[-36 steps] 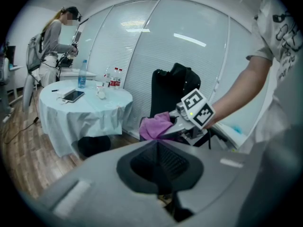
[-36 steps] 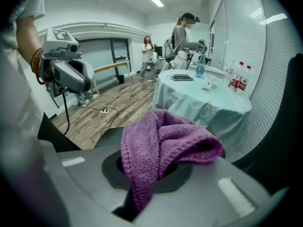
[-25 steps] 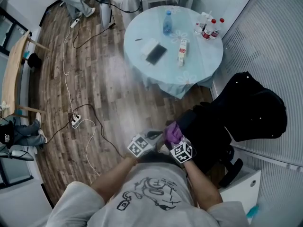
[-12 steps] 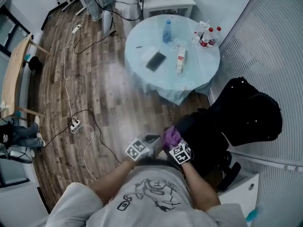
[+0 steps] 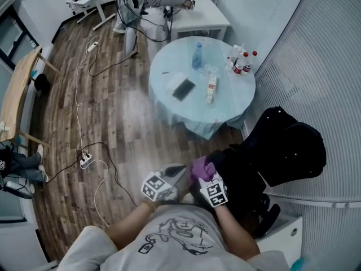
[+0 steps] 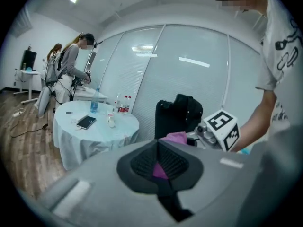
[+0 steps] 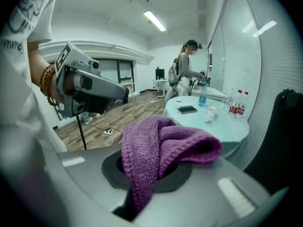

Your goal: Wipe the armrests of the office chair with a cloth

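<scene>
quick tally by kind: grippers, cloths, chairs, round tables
hand-held grippers: 2
cloth: 1
chair: 1
round table: 1
total: 5

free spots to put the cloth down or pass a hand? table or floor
Round table: bare along its near edge and on its right, between the carton and the rim. The phone and carton fill the middle; the red-capped bottles crowd the far right rim. On the floor, open wood left of the table, bordered by the power strip.
</scene>
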